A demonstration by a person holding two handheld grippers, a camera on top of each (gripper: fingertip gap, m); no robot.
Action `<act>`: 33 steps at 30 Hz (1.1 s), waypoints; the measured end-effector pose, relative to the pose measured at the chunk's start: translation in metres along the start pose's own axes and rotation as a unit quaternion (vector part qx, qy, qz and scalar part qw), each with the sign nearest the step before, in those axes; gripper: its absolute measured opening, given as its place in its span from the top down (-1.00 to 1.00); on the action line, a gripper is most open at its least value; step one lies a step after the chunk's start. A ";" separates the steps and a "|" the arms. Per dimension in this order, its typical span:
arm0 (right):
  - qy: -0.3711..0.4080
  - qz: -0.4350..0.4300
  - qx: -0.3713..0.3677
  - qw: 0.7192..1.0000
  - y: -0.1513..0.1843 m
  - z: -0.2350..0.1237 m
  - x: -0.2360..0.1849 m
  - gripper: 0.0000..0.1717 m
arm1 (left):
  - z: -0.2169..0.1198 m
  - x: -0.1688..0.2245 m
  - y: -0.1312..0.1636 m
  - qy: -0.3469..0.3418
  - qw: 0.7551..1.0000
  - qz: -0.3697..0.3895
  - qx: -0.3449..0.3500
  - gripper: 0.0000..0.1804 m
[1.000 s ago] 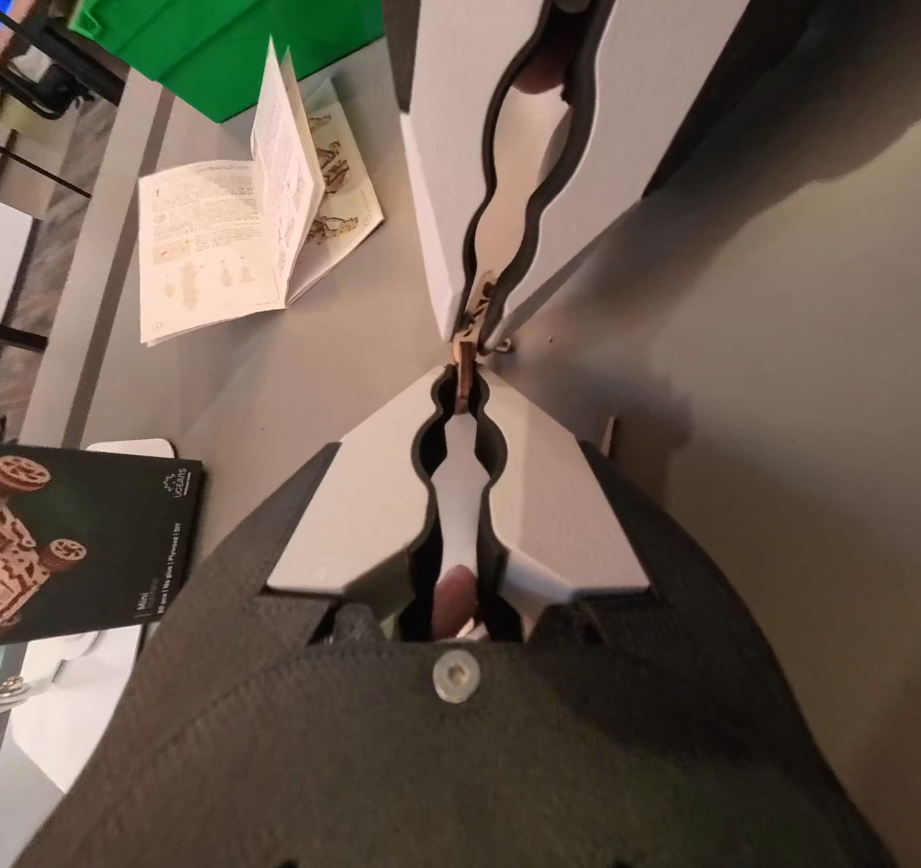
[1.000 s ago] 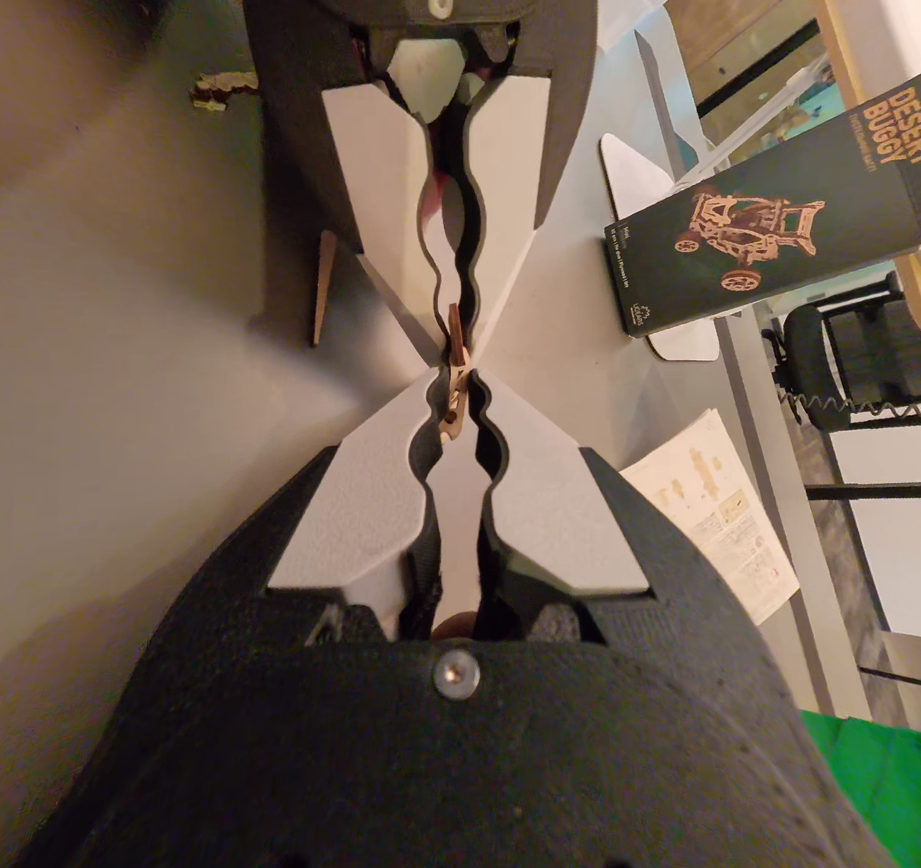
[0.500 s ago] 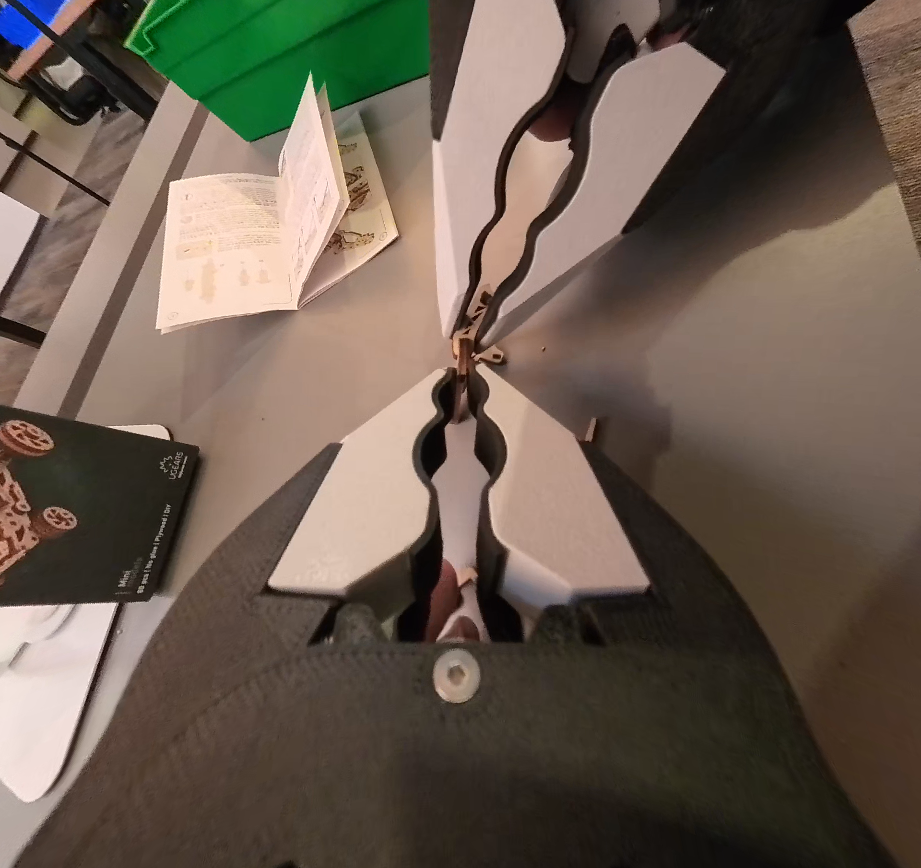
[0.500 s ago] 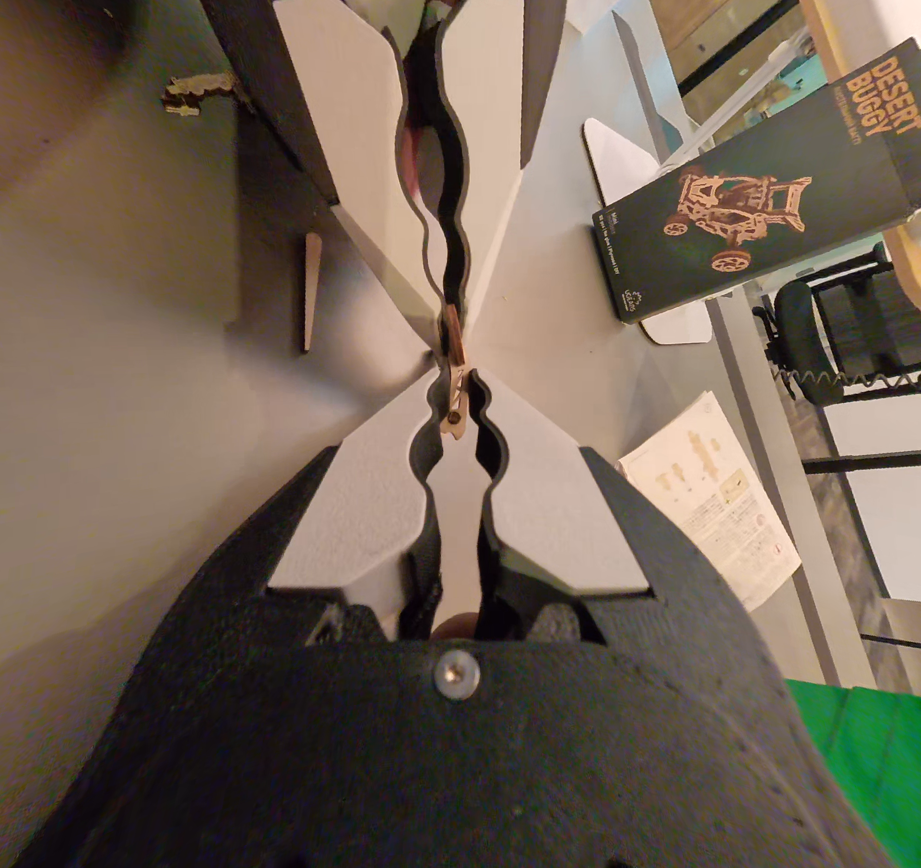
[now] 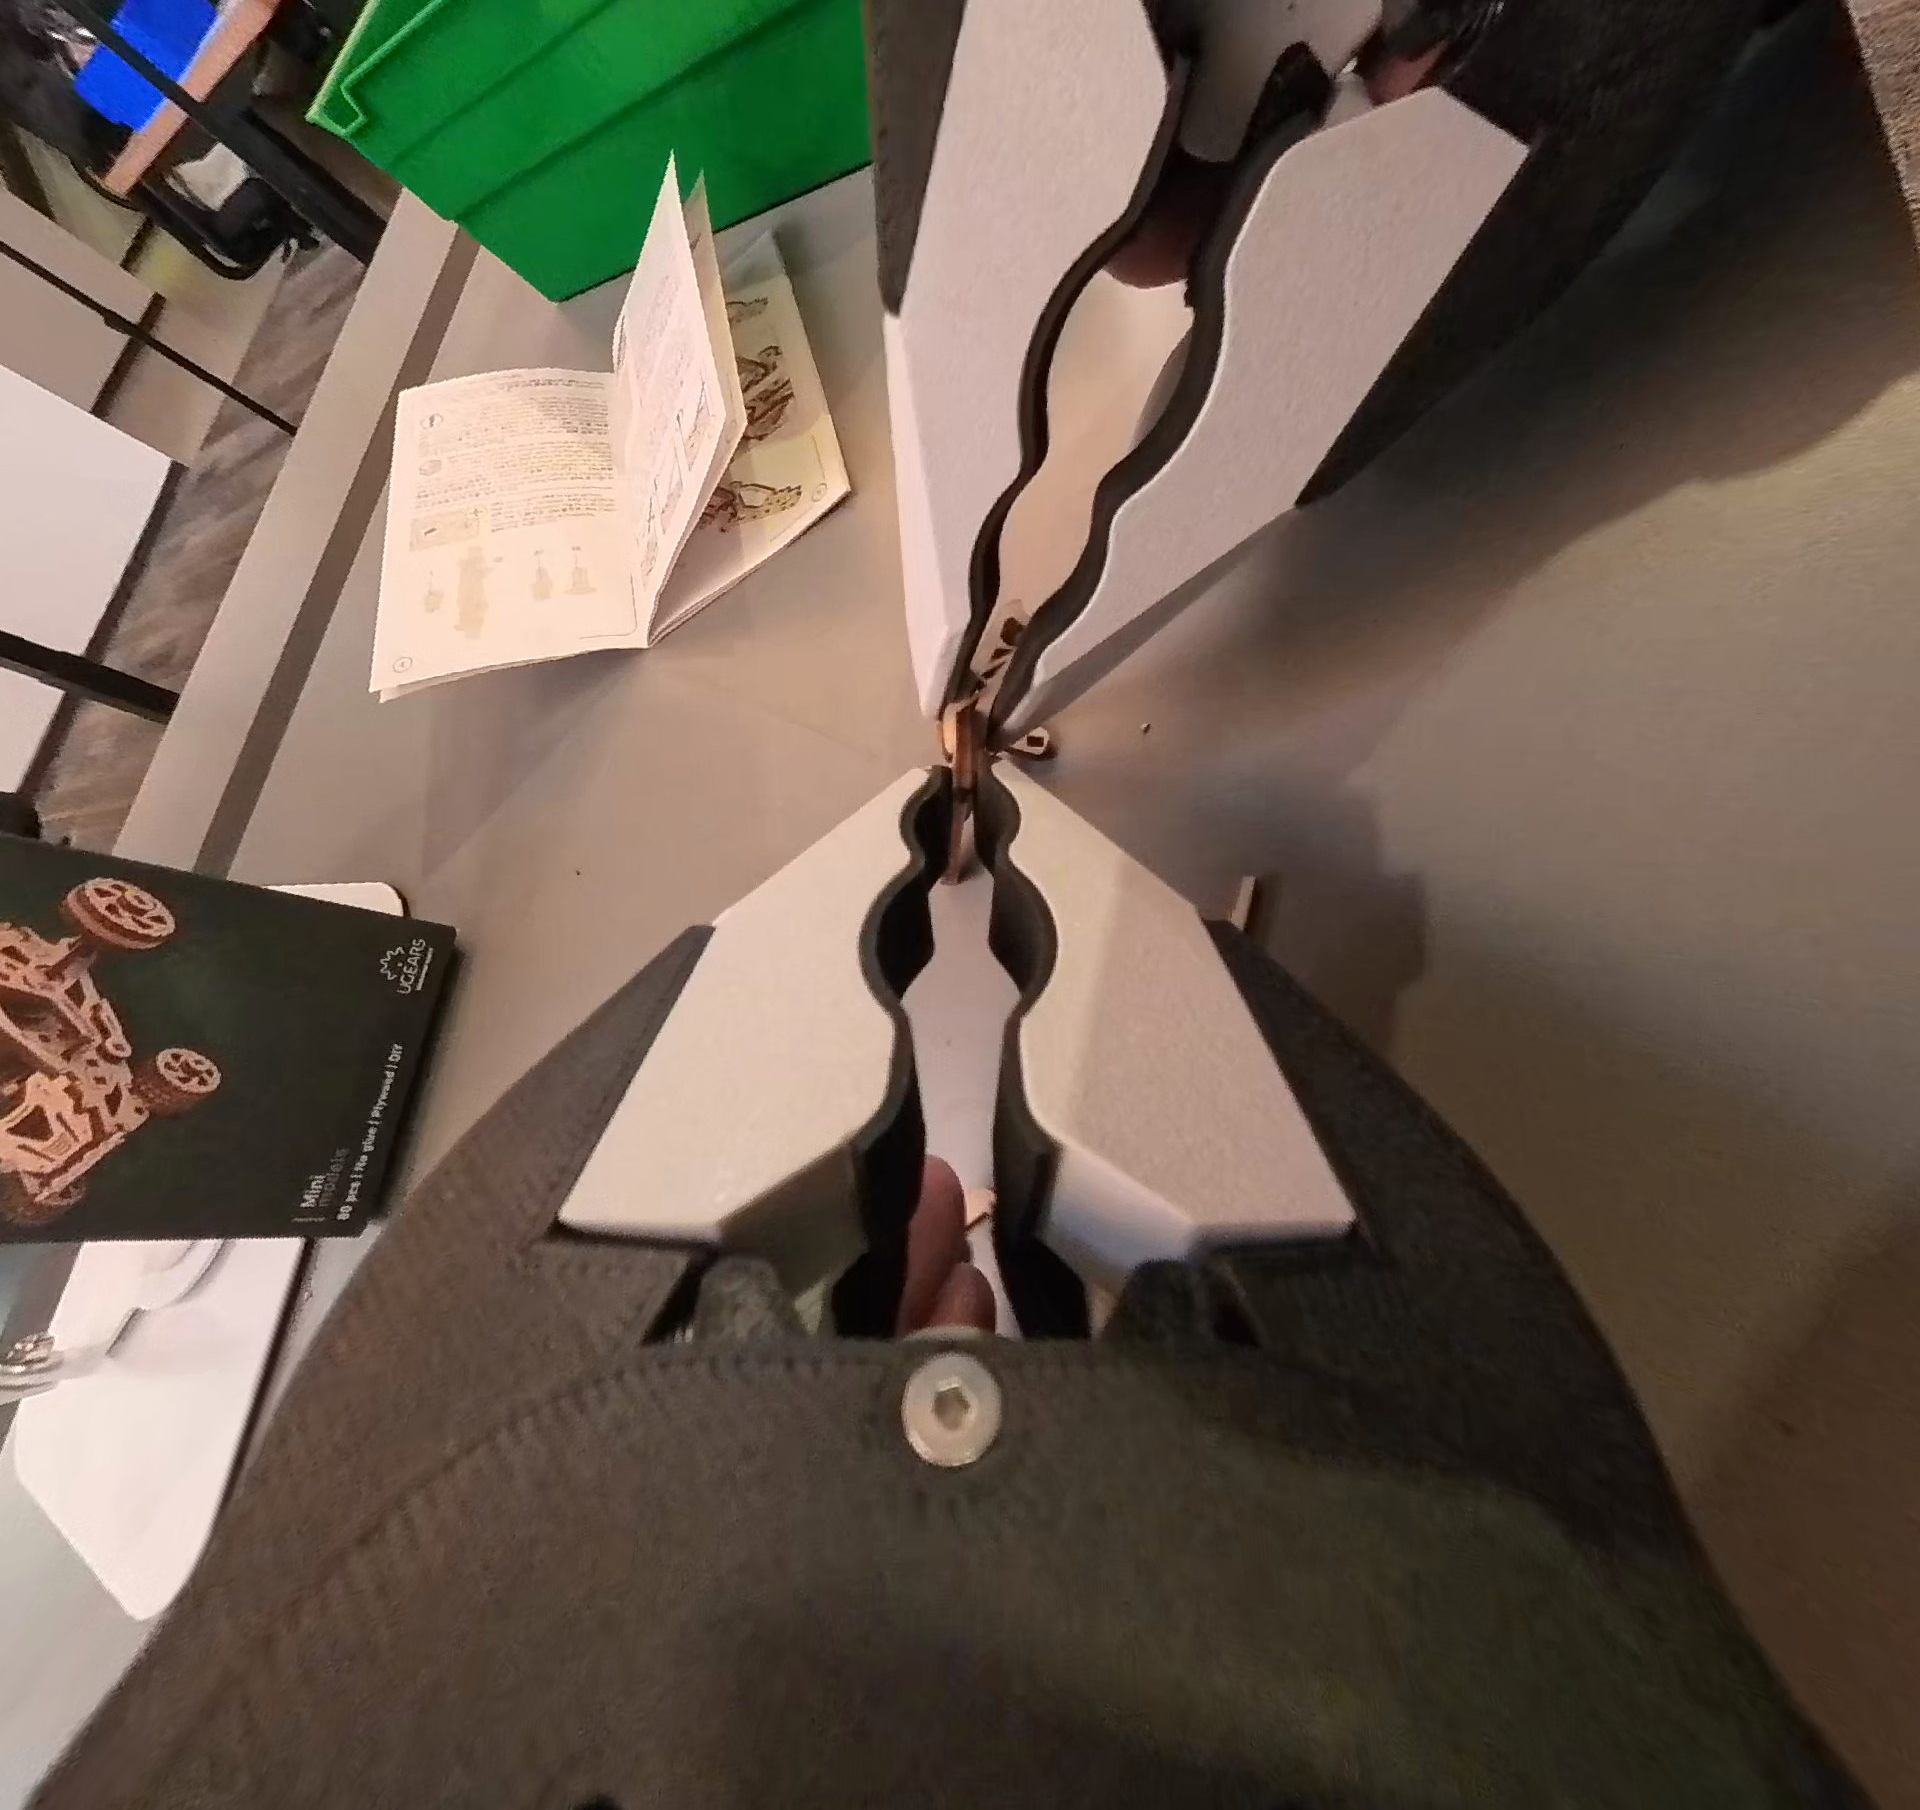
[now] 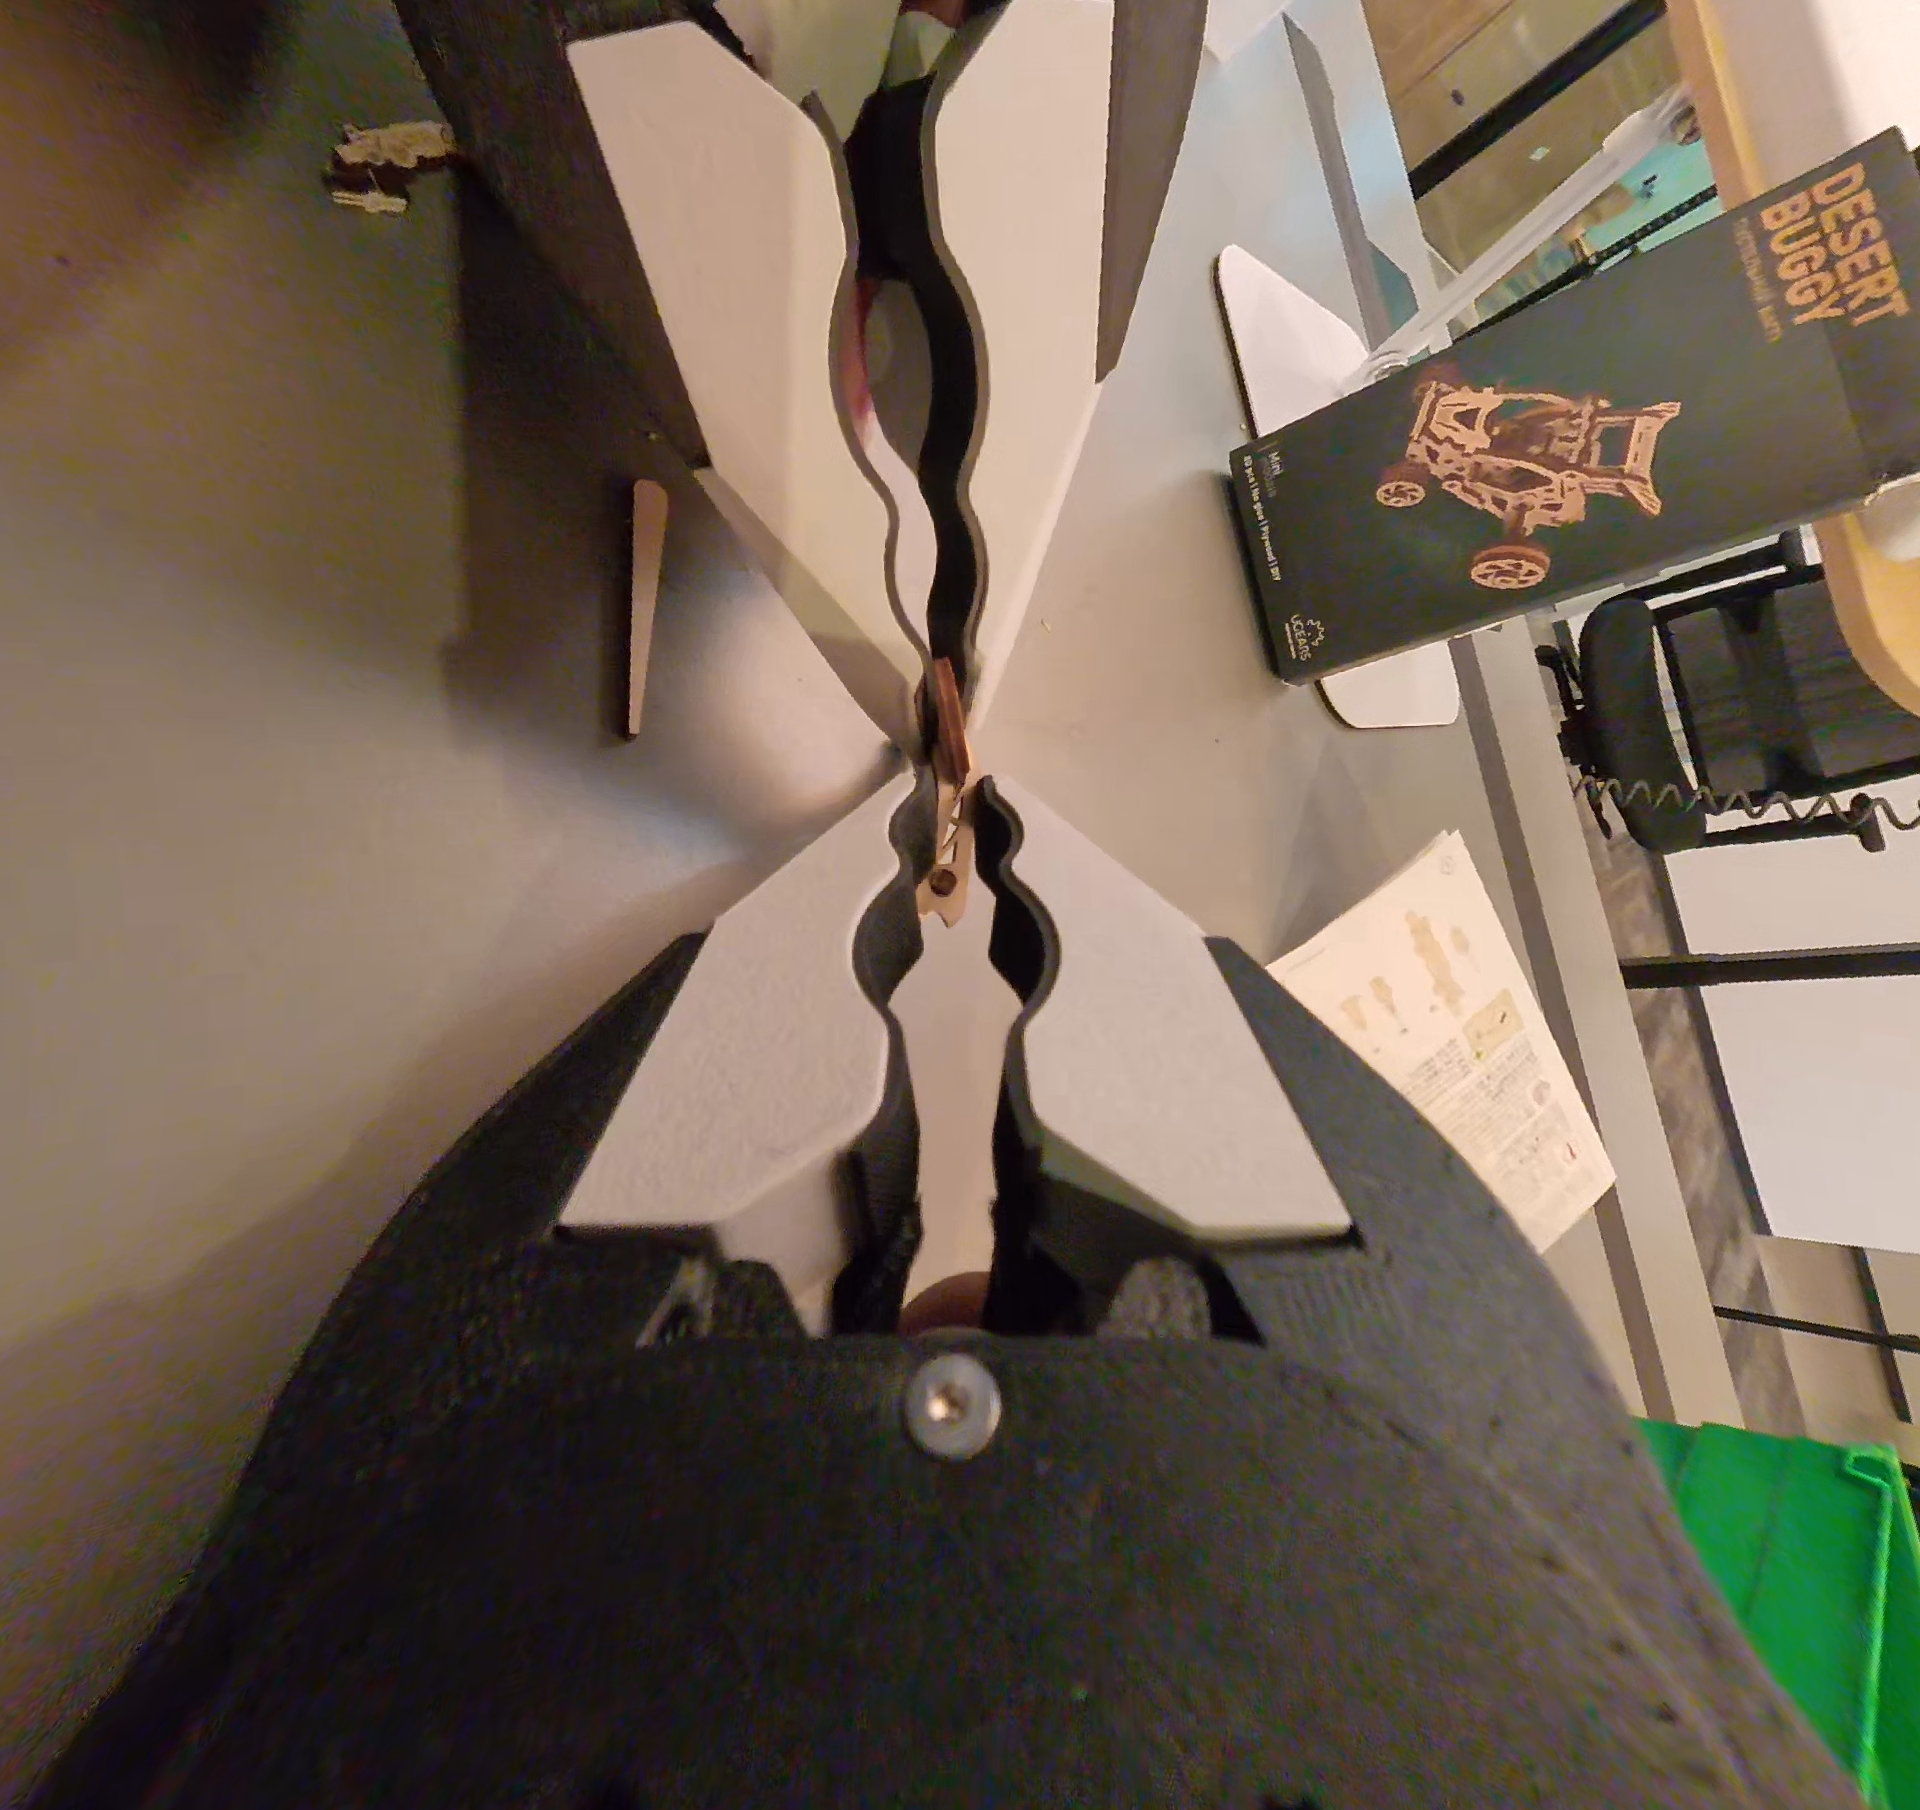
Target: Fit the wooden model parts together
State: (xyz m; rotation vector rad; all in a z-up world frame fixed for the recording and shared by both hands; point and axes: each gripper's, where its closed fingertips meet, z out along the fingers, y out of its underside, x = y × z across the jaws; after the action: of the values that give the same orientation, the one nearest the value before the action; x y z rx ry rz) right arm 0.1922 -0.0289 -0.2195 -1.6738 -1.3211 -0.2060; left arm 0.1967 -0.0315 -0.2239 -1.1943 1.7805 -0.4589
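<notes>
- Left gripper (image 5: 961, 786) pinches a dark wooden piece (image 5: 964, 804); right gripper (image 6: 951, 804) pinches a pale wooden piece (image 6: 948, 861).
- Dark printed box (image 6: 1579, 430) and open booklet (image 5: 582, 503) carry lettering.

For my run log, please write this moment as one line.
left gripper: shut on dark wooden part | right gripper: shut on pale wooden part | parts: tip to tip above table

Right gripper (image 6: 948, 799) clamps pale wooden part (image 6: 948, 872), tip-to-tip against left gripper's (image 6: 940, 711) brown wooden piece (image 6: 948, 721).
</notes>
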 end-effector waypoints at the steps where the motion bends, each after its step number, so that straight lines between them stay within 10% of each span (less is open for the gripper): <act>1: 0.000 -0.003 0.000 1.000 0.000 0.000 0.000 0.97 | 0.000 0.000 0.000 0.000 1.000 -0.002 0.002 0.98; 33: -0.026 0.147 0.039 0.988 0.019 -0.012 0.005 0.74 | -0.003 -0.007 0.001 0.016 0.999 -0.032 0.017 0.98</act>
State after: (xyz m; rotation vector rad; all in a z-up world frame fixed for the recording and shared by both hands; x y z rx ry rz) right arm 0.2145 -0.0341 -0.2207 -1.7924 -1.0894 0.0635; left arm 0.1944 -0.0252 -0.2197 -1.2292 1.7583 -0.5475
